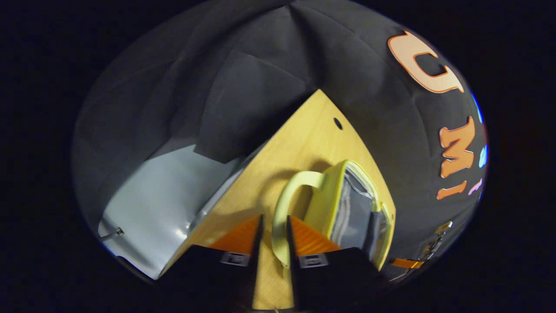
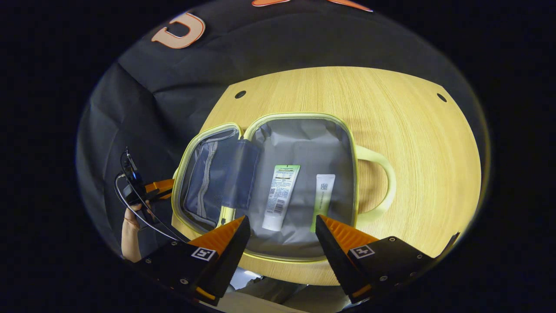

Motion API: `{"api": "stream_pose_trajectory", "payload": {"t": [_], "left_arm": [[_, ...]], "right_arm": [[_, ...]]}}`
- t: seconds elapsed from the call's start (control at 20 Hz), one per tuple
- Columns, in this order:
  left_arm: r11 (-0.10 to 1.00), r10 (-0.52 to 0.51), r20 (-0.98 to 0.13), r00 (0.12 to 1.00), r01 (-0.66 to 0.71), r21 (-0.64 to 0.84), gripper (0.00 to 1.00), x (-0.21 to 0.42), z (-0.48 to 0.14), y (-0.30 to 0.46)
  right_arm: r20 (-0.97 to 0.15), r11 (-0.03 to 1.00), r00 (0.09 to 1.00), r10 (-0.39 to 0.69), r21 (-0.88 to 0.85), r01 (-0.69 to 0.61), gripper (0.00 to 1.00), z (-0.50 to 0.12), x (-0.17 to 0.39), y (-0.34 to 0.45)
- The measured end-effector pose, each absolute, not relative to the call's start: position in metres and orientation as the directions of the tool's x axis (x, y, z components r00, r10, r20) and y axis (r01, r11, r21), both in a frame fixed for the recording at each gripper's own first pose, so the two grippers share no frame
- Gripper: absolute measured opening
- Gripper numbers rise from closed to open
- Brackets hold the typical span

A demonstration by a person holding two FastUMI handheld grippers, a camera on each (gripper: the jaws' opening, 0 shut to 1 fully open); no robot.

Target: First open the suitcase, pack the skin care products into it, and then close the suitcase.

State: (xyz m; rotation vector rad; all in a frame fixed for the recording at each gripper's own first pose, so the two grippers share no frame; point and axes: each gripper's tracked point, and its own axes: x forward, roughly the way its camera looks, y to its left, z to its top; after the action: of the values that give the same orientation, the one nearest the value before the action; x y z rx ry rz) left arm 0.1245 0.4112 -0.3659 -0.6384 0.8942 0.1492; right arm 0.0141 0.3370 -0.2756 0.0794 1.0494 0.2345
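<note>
A pale yellow suitcase point(image 2: 299, 116) lies open on the round wooden table point(image 2: 417, 152), its grey lining showing. Two skin care tubes rest inside: a white tube with a green end point(image 2: 280, 195) and a slimmer tube point(image 2: 322, 198) to its right. My right gripper point(image 2: 282, 230) hovers open over the case's near edge, nothing between its fingers. The lid point(image 2: 217, 174) with its mesh pocket is folded out to the left. In the left gripper view the lid point(image 1: 354, 208) stands tilted, and my left gripper point(image 1: 274, 237) is shut on the lid's yellow handle point(image 1: 286, 195).
The base's own handle point(image 2: 386, 182) sticks out to the right. The left gripper point(image 2: 152, 187) and the hand point(image 2: 130, 230) holding it sit beyond the table's left edge. Grey floor point(image 1: 160, 195) lies below the table point(image 1: 304, 139). Small holes point(image 2: 240, 94) mark the far rim.
</note>
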Motion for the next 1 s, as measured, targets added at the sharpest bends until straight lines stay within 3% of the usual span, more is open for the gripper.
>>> {"api": "stream_pose_trajectory", "payload": {"t": [0.05,0.4,0.7,0.9,1.0], "left_arm": [[0.799,-0.147,-0.778,0.611,-0.390,-0.458,0.13,0.124,-0.363,0.411],[0.879,-0.094,-0.785,0.613,-0.320,-0.355,0.12,0.124,-0.328,0.400],[0.937,-0.011,-0.754,0.657,-0.256,-0.237,0.12,0.126,-0.256,0.378],[0.981,0.104,-0.731,0.675,-0.189,-0.035,0.10,0.124,-0.211,0.359],[0.986,-0.011,-0.712,0.702,-0.110,-0.125,0.01,0.128,-0.195,0.311]], "right_arm": [[-0.848,0.973,0.479,0.226,0.175,-0.148,0.96,-0.275,0.015,0.335],[-0.830,0.970,0.503,0.241,0.195,-0.142,0.96,-0.271,0.020,0.332],[-0.786,0.968,0.565,0.251,0.202,-0.148,0.96,-0.243,0.027,0.313],[-0.740,0.963,0.617,0.268,0.218,-0.157,0.96,-0.218,0.031,0.297],[-0.713,0.956,0.637,0.292,0.244,-0.165,0.96,-0.205,0.033,0.290]]}}
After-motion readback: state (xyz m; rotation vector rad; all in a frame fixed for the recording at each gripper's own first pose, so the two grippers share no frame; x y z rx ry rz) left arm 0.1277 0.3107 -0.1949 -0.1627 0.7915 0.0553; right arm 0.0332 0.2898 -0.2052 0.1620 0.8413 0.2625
